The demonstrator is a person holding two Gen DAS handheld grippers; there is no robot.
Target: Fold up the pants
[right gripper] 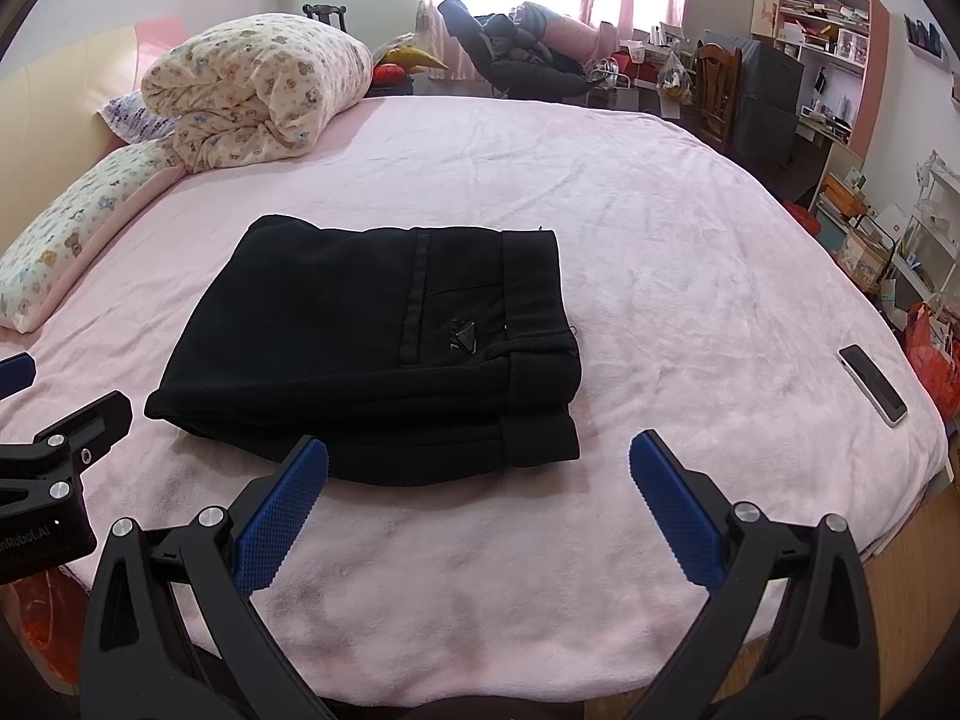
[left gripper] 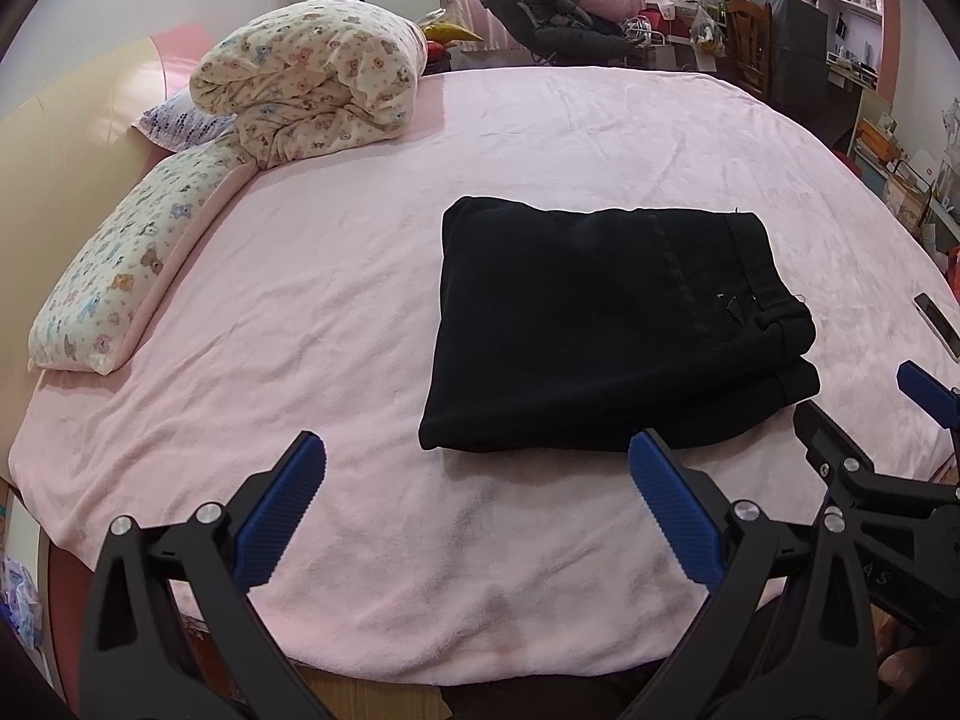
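Only the right wrist view shows the folded pants' (right gripper: 372, 354) logo clearly; both grippers (left gripper: 477, 474) (right gripper: 478, 471) gape, holding nothing.

Home bedroom: bed (left gripper: 540, 138), pillow (left gripper: 114, 282), bookshelves (right gripper: 822, 18)

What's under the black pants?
The folded black pants lie flat on the pink blanket that covers the bed. The blanket shows all around them. Whatever sits right beneath the cloth is hidden. Both tongs are open and touch nothing.
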